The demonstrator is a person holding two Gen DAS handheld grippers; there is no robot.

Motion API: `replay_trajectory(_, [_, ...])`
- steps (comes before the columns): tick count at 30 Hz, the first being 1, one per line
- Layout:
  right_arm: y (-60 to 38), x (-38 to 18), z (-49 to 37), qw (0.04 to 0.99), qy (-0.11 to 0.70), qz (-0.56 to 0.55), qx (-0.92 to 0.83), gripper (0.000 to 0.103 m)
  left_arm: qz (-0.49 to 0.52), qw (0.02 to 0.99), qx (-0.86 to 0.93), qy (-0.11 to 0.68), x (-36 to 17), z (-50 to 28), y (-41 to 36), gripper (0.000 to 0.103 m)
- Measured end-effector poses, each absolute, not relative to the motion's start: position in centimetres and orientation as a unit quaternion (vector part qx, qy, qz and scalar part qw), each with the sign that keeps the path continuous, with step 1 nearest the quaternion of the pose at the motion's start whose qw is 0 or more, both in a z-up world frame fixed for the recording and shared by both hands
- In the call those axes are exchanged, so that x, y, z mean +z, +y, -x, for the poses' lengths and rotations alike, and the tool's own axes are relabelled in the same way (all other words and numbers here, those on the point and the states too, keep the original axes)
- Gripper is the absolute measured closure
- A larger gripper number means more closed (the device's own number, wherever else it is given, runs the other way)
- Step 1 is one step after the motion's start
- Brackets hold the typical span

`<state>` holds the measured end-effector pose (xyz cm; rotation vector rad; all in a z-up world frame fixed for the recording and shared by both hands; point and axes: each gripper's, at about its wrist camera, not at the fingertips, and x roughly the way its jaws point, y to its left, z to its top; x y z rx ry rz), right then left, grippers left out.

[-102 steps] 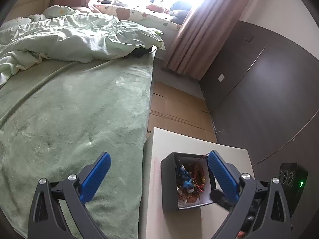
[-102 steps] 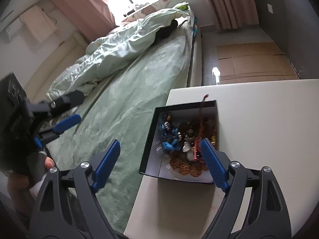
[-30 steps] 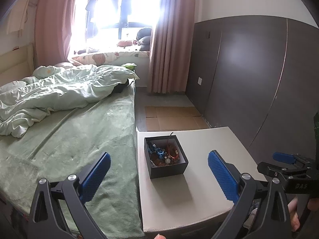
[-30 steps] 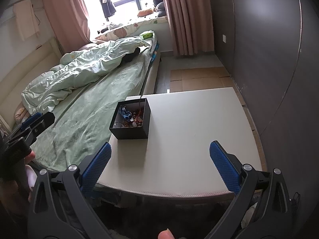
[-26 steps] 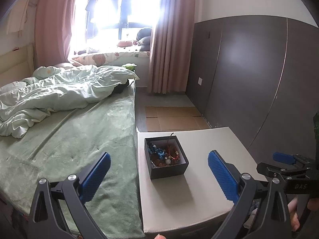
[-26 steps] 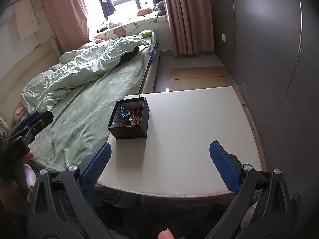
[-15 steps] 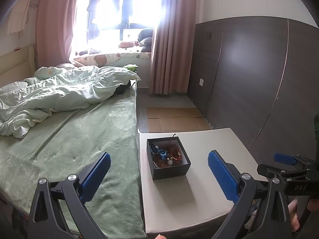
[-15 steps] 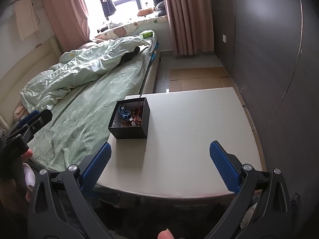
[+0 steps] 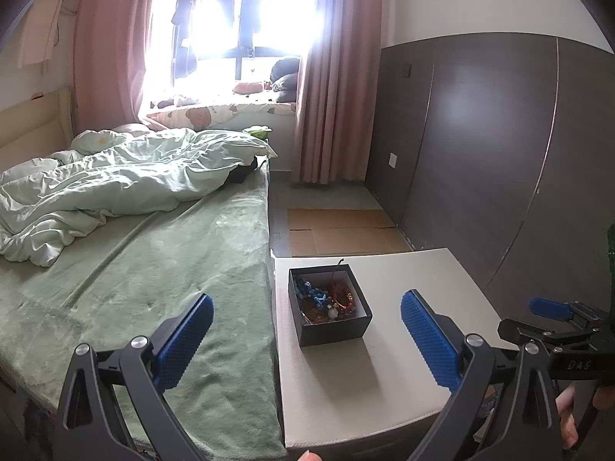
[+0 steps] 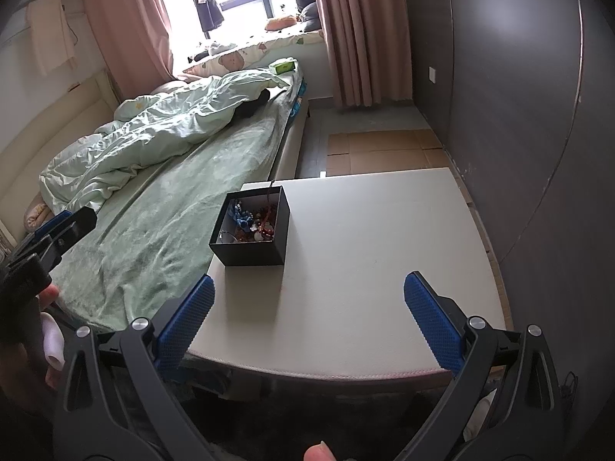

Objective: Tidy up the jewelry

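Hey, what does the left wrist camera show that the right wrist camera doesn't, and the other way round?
Only the left wrist view shows the right gripper at its right edge, open. Only the right wrist view shows the left gripper at its left edge, a cream towel hanging on the wall, and the table's near edge. Both share the black box of jewelry on the white table, the green bed, pink curtains and cardboard on the floor.

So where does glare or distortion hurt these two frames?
Left wrist: the window blows out white and washes over the curtain. Right wrist: milder glare; fisheye bends the table edge. The jewelry box stays legible in both.
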<state>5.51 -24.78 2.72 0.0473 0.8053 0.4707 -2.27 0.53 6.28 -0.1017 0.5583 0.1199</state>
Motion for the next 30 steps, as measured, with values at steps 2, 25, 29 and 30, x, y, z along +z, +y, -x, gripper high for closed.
replay_trajectory(2, [-24.77,2.70,-5.48,0.893,0.389,-0.023,0.226,0.005,0.050,0.958,0.059,0.277,6.27,2.16,0.45,0.008])
replay_trajectory(25, [-25.01,2.50,-5.48,0.892,0.391,-0.022,0.226,0.005,0.049,0.957,0.062,0.281,6.04,2.09,0.18,0.008])
replay_trajectory(29, [-25.15,2.08,-5.59,0.892,0.393,-0.020,0.224,0.005,0.051,0.956,0.060,0.281,6.10,2.13,0.14,0.008])
replay_trajectory(30, [-25.17,2.06,-5.60,0.892,0.393,-0.020,0.224,0.005,0.053,0.956,0.058,0.282,6.12,2.07,0.14,0.008])
